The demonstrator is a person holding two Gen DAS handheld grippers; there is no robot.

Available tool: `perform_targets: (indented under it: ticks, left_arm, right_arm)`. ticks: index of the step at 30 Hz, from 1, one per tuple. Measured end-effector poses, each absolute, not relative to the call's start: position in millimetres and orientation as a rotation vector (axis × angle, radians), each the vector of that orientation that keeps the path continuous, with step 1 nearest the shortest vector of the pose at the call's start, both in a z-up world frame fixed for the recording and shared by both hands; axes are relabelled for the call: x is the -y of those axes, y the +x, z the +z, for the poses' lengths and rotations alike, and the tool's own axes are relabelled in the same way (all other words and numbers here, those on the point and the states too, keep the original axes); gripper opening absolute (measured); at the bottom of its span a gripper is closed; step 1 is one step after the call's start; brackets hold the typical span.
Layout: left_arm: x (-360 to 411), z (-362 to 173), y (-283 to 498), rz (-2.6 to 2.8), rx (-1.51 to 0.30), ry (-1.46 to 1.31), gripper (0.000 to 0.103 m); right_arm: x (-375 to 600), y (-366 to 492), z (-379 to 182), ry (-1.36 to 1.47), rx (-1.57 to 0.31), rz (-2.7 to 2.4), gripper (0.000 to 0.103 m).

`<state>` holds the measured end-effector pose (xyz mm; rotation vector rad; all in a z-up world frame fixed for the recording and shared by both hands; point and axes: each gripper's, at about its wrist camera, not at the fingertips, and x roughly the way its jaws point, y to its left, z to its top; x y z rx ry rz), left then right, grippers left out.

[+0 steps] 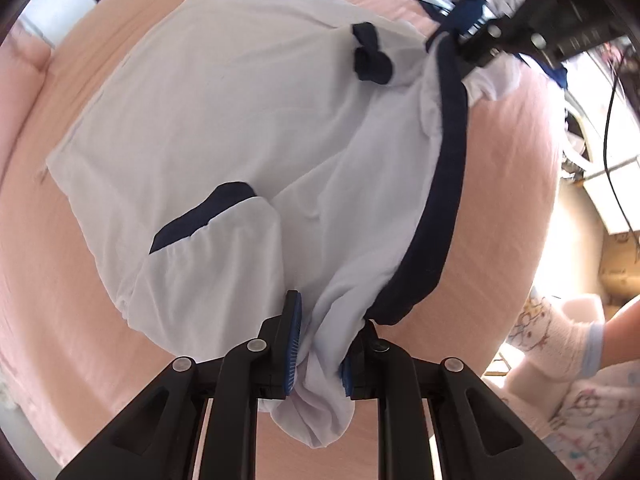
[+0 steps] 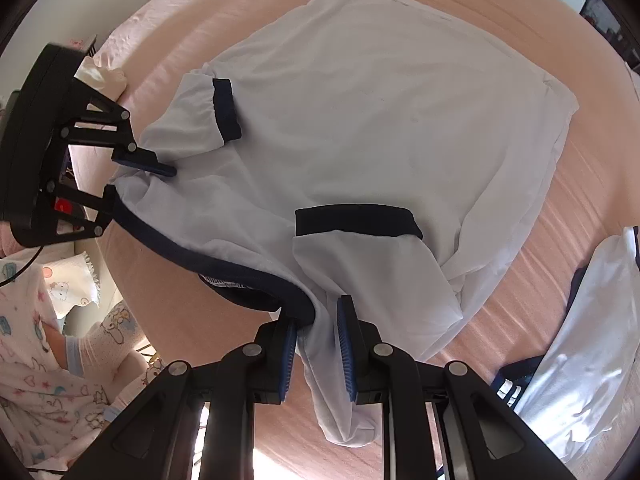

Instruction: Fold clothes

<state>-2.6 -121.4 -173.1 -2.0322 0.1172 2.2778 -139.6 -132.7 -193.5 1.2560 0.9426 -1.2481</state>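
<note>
At the bottom centre of the left wrist view, my left gripper (image 1: 318,354) is clamped on a bunched fold of the white shirt (image 1: 248,128), just beside the navy collar band (image 1: 440,216); cloth hangs out below the blue pads (image 1: 294,344). At the bottom centre of the right wrist view, my right gripper (image 2: 318,350) is likewise closed on a gather of the same shirt, at the other end of that band, with a tail of fabric drooping beneath.

Farther up both frames, the shirt's body lies spread on the pink bed sheet (image 2: 520,240). One navy-cuffed sleeve (image 2: 360,248) is folded across the chest, mid-frame in the right view; the other sleeve (image 2: 200,116) lies at upper left, next to the left gripper as seen from the side. The hem reaches the top of that frame.

At the right edge of the right view lies a second garment (image 2: 580,340), white with navy trim. At lower left, patterned pyjamas and a sock of the person (image 2: 60,360) show.

I judge the step in hand to be the lengthwise fold: both shoulders pinched, sleeves already in. Next I would need to lift both corners evenly, carry them toward the hem at the top of the frame, keep the band taut, and lay it down square without dragging the body.
</note>
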Motion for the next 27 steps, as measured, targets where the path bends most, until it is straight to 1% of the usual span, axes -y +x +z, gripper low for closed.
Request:
perform_targets:
  ticks: [2,4,8,12,14,20,21,22,23,24,25,27]
  left_arm:
    - [137.2,-168.4,-6.1,2.290,0.008,-2.043,0.015]
    - [147.3,-164.3,-8.1,2.309,0.053,-2.048,0.015]
    - [161.3,-161.5,-13.8,2.345,0.039,-2.065,0.015]
    - [182.2,-176.1,-23.6,2.289,0.198,-2.123,0.015]
    - [187.0,-182.7,-26.0,2.266,0.243,-2.140,0.015]
    - [188.4,-183.7,-30.6,2.255,0.208,-2.152,0.015]
    - [190.3,-185.0,-31.7,2.252,0.222,-2.159,0.015]
    - [192.7,-185.9,-32.3,2.249,0.245,-2.163,0.015]
    - [195.1,-186.7,-32.9,2.247,0.270,-2.167,0.015]
    - [197.2,-187.3,-33.4,2.243,0.286,-2.169,0.015]
    - [198.4,-187.4,-33.4,2.242,0.291,-2.169,0.016]
    - [200.0,-187.8,-33.8,2.238,0.289,-2.171,0.017]
  right_arm:
    - [130.5,-143.1,-189.5,1.246,-0.946,-1.262,0.018]
    - [128.9,-147.0,-184.9,1.239,-0.929,-1.284,0.018]
    - [133.3,-158.9,-181.8,1.222,-0.920,-1.333,0.018]
    - [136.2,-164.6,-185.1,1.254,-0.922,-1.362,0.018]
    - [134.7,-163.3,-186.0,1.263,-0.920,-1.367,0.018]
    - [121.4,-144.9,-175.0,1.180,-0.975,-1.363,0.019]
    - [118.9,-141.0,-173.0,1.166,-0.982,-1.351,0.024]
    - [115.9,-136.9,-170.5,1.152,-0.985,-1.339,0.037]
    - [112.2,-132.5,-167.1,1.135,-0.981,-1.329,0.043]
    - [109.2,-127.7,-163.9,1.118,-0.967,-1.315,0.054]
    - [106.8,-122.6,-161.7,1.101,-0.955,-1.300,0.061]
    - [103.6,-112.6,-160.6,1.065,-0.949,-1.271,0.062]
